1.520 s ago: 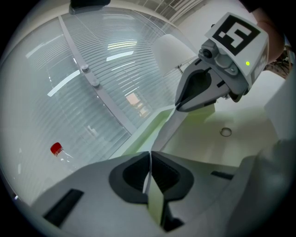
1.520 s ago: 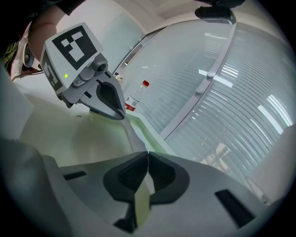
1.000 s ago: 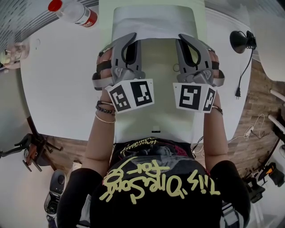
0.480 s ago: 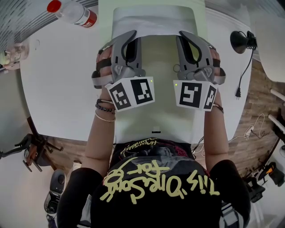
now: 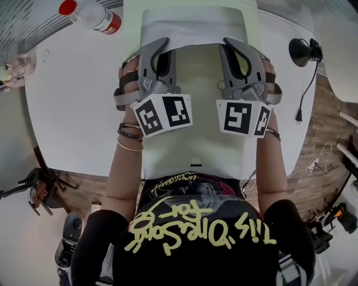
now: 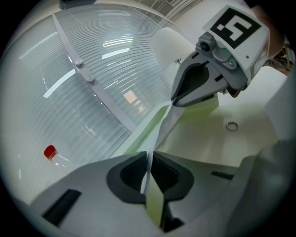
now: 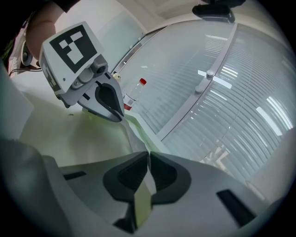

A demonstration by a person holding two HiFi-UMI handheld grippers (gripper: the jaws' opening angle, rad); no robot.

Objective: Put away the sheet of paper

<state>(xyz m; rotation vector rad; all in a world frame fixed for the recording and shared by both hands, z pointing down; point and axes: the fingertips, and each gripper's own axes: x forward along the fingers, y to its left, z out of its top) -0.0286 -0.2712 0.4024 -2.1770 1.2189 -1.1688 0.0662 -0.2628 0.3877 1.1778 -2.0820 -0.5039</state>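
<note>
Both tongs are found pressed together, each pinching one edge of the sheet of paper (image 5: 193, 28).

- The left tongs (image 5: 165, 41) are closed on the sheet near its left corner. In the left gripper view, the paper is seen edge-on, clamped between the dark pads of the left tongs (image 6: 149, 156).
- The right tongs (image 5: 226, 40) are closed on the same edge near the right corner. The paper is likewise clamped between their pads in the right gripper view (image 7: 148, 156).
- The sheet is held stretched between the two tongs, with its gripped edge raised above a pale green surface (image 5: 196, 131) laid on the white tabletop (image 5: 78, 100). Whether sheet and green surface are one piece cannot be told.
- A small ring (image 6: 231, 126) is noted on the green surface beside the right tongs.
- A bottle (image 5: 92, 15) (red cap) lies at the far left of the tabletop, well apart from the sheet.
- A black device with a cord (image 5: 305, 50) is noted at the right edge.
</note>
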